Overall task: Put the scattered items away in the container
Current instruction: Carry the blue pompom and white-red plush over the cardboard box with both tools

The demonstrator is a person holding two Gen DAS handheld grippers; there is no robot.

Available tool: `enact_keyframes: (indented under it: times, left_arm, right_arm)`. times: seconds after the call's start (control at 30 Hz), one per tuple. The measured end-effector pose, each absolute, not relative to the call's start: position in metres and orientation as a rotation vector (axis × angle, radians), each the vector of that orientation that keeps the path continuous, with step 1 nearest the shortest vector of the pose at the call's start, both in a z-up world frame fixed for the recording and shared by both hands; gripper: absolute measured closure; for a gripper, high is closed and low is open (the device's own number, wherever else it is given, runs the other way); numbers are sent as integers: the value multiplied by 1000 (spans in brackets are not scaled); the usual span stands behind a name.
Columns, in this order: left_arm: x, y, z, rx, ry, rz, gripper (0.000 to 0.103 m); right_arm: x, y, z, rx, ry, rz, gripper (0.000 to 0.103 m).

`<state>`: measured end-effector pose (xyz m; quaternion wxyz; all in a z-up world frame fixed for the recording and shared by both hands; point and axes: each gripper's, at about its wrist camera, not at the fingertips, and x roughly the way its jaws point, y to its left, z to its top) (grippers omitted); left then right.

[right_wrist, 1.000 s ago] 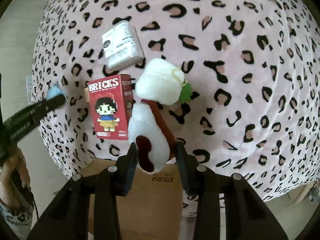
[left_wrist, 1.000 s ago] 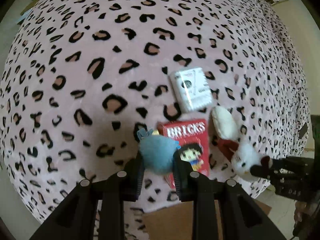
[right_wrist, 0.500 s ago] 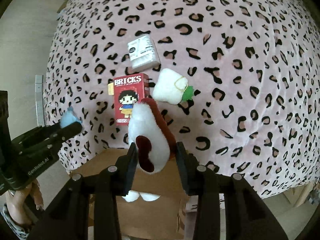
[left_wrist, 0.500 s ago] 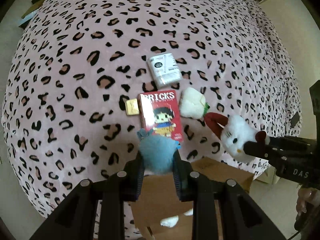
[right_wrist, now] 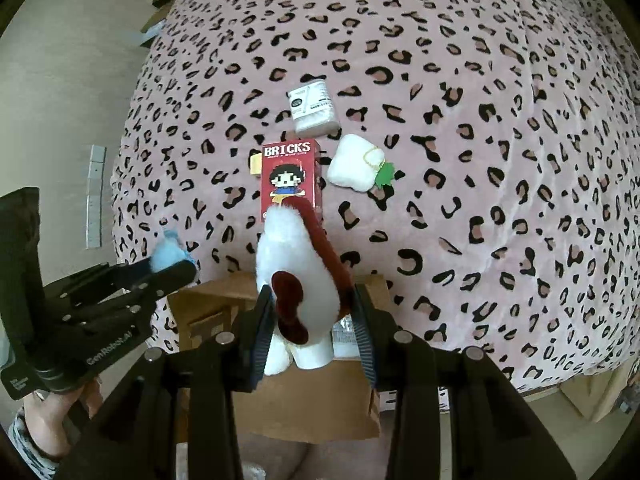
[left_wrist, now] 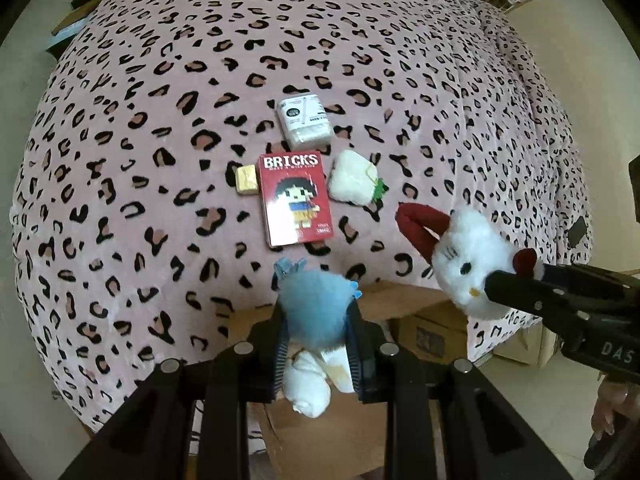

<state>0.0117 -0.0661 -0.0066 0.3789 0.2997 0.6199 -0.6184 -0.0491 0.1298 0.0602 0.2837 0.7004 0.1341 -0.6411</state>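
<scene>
Left wrist view looks down on a bed [left_wrist: 168, 92] covered in a pink leopard-print blanket. The left tool [left_wrist: 318, 340] is clamped on a fluffy blue toy [left_wrist: 314, 312], held above an open cardboard box [left_wrist: 328, 432] that stands against the near edge of the bed. Something white and soft [left_wrist: 308, 384] shows below the blue toy, probably lying inside the box, though the fingers hide most of it. At the right of this view the right tool [left_wrist: 516, 280] grips a white plush cat [left_wrist: 468, 264] with a dark red bow, by its head.

On the blanket lie a red box marked BRICKS [left_wrist: 296, 198], a small tan block [left_wrist: 247, 179] touching its left edge, a white wrapped packet [left_wrist: 305, 121] just beyond its far end, and a small white plush with a green leaf [left_wrist: 354, 184] just beside it on the right.

From the right wrist view, the right tool [right_wrist: 312, 320] is closed on the plush cat [right_wrist: 298, 264], which hangs over the cardboard box [right_wrist: 320, 404]. The left tool [right_wrist: 172, 274] appears at the left with the blue toy [right_wrist: 168, 252] between its fingers, and a hand [right_wrist: 44, 412] shows beneath it. The BRICKS box [right_wrist: 290, 174], packet [right_wrist: 314, 106] and leaf plush [right_wrist: 358, 168] lie on the bed [right_wrist: 500, 120] beyond.
</scene>
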Motion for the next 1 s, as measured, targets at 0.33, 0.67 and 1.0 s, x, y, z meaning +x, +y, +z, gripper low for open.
enact_keyframes:
  times: [0.33, 0.67, 1.0]
  left_arm:
    - [3, -28, 6, 751, 1604, -1583, 77]
    - [-3, -1, 13, 746, 1632, -1588, 77]
    - [-12, 17, 13, 792, 1625, -1589, 77]
  right_arm:
    - [-20, 145, 82, 1819, 376, -1727, 65]
    - [7, 162, 81, 1828, 391, -1707, 65]
    - [24, 179, 75, 1856, 387, -1701, 65]
